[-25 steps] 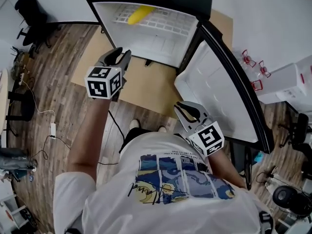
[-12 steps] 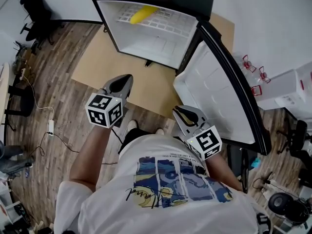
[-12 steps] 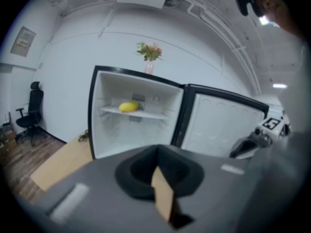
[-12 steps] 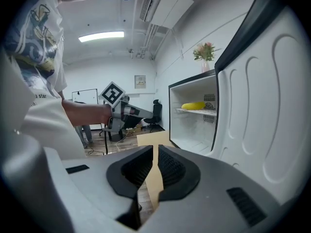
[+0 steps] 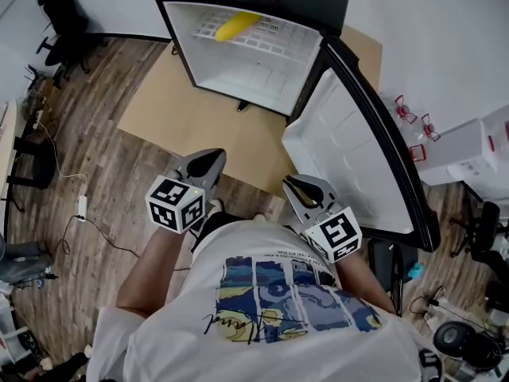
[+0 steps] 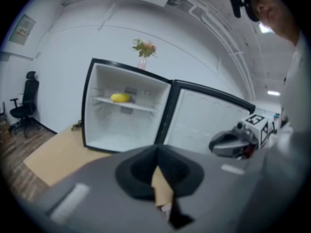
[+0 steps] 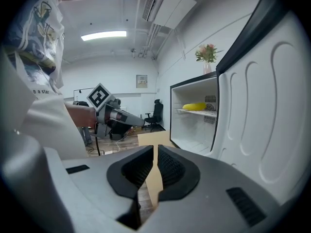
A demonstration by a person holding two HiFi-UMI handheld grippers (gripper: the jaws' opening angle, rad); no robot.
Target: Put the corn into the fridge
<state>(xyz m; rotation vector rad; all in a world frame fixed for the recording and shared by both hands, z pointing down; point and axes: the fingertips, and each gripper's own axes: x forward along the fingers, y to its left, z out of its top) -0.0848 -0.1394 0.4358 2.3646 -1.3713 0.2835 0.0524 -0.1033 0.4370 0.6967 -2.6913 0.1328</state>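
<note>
Left gripper [image 5: 213, 157] is hanging at the near edge of the cardboard mat [image 5: 191, 110], jaws pressed together, nothing in them. Right gripper [image 5: 294, 183] is sitting near it on its right, jaws drawn to a thin slit, also empty, its tip close to the lower edge of the open door [image 5: 350, 157]. Corn [image 5: 237, 25] is lying on the wire shelf [image 5: 266, 38] inside the fridge [image 5: 176, 30], well ahead of both grippers. Between the tips and the fridge's front edge, bare mat is lying open. The door is standing wide, bounding the right gripper's right side. Wood floor [image 5: 103, 157] is spreading out to the left of the left gripper.
</note>
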